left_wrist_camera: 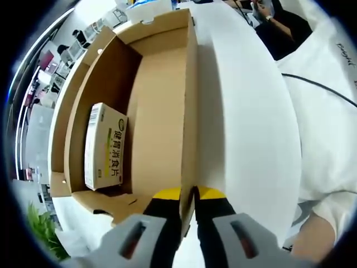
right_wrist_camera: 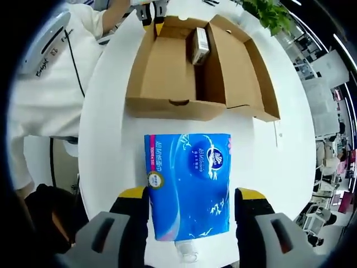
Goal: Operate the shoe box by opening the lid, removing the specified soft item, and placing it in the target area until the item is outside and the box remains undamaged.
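The white tabletop carries the open cardboard shoe box, a small carton inside it. The blue tissue pack lies outside the box near the tabletop's edge, between the right gripper's spread jaws. The left gripper is clenched on the box wall.

In the left gripper view, the box wall edge runs down between the closed yellow-tipped left gripper, hiding the pinched stretch. The carton inside stands against the left wall; its small print is too fine to read and its lower end is in shadow. At right, the person's shirt is cut off by the frame edge. In the right gripper view, the tissue pack hides the table beneath; its lower edge falls between the right gripper, contact unclear. The second carton view is too small to read.
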The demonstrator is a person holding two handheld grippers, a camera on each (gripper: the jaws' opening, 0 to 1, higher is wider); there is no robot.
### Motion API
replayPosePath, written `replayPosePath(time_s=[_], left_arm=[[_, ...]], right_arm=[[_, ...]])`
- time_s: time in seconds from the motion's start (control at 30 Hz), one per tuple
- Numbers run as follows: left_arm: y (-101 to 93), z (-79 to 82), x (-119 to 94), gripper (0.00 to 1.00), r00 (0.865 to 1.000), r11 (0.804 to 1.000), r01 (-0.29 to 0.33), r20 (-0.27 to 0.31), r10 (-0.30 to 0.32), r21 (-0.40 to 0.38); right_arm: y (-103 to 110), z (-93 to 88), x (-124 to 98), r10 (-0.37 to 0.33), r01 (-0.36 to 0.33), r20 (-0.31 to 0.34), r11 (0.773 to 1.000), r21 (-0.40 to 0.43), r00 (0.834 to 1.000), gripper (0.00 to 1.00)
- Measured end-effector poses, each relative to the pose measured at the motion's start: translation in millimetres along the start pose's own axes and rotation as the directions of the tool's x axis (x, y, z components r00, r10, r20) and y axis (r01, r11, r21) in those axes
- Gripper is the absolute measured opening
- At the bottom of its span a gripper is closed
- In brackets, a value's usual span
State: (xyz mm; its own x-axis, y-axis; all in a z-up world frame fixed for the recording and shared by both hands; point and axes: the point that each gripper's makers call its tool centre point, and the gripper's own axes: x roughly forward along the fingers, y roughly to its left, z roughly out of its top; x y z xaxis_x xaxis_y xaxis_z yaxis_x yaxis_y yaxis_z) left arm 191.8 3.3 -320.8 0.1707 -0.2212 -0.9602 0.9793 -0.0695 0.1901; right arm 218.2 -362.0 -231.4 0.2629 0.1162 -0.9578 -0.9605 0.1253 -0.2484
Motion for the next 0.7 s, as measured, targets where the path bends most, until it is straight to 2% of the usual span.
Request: replayPosePath(time_s=[0.1,0.37,0.47,0.57,0.63,0.7], left_arm=[[-0.1,0.2,0,0.07,1.000,1.000,-0.002,0.002,0.002,0.003],[-0.2,0.4,0,0.07,1.000,1.000,-0.001,0.002,0.001,0.000],[-0.2,0.6,0,0.07,1.000,1.000,-0.001,0.003,0.001,0.000],[-0.2,0.8,0,0.07,1.000,1.000,-0.002,0.005,0.002,0.000],[-0.3,1.0,0,0.08,1.000,1.000,-0.003,0.009,0.003,0.000],[-0.1,1.1,0,0.08,1.000,1.000,-0.004,0.011,0.004,0.000]], right_arm=[[-2,4.9,-6,-0.012,0.012,0.040,1.000,0.004,0.999,0.60],[-9,10.0,-14,-0.051,0.049,0.093,0.998,0.030,0.994,0.60],[-10,12.8,-16,-0.051,0.046,0.121,0.998,0.047,0.991,0.54],[-10,14.2,-21,-0.061,0.053,0.139,0.997,0.059,0.989,0.53],[-13,21.0,-25,-0.078,0.063,0.190,0.995,0.083,0.979,0.51],[-16,29.9,-29,-0.095,0.068,0.259,0.992,0.110,0.961,0.51]])
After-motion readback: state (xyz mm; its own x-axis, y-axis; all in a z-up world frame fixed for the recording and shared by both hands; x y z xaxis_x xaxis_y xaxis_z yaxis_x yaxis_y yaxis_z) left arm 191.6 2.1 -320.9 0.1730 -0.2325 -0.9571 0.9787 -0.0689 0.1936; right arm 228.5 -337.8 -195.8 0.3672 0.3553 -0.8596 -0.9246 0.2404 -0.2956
